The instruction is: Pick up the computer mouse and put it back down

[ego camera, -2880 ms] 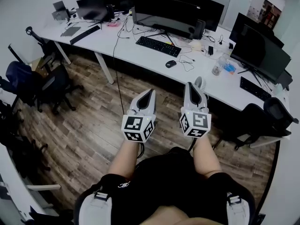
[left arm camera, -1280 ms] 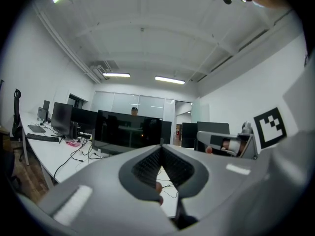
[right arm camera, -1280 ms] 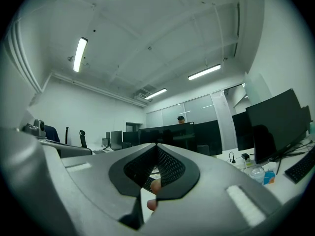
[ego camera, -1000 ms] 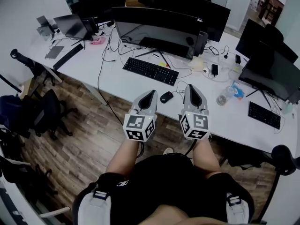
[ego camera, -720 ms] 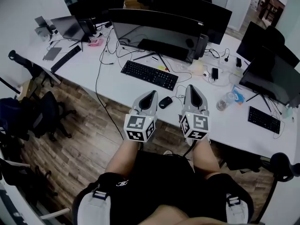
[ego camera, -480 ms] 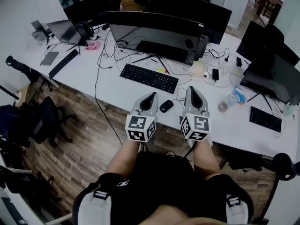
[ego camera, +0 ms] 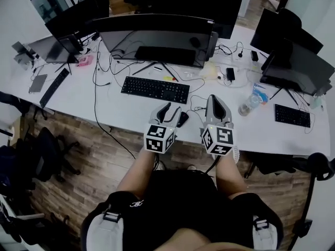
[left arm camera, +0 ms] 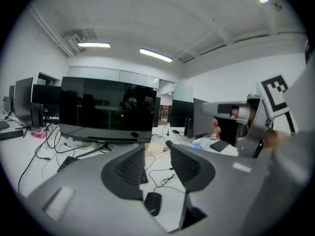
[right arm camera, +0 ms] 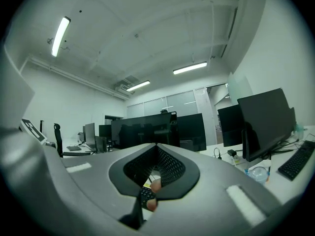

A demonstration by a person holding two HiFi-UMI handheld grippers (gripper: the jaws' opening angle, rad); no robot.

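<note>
Well, the left gripper (left arm camera: pixel 155 145), fingers opening and empty over the computer mouse (left arm camera: pixel 152 203), could shove it along the bench (ego camera: pixel 120 111) if lowered off-centre; right gripper (right arm camera: pixel 156 145) fingers closed, empty

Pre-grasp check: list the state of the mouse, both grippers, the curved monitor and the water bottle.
computer mouse: lying on the desk, untouched
left gripper: jaws opening, nothing between them, above the computer mouse
right gripper: jaws shut, empty
curved monitor: screen dark
water bottle: standing on the desk
</note>
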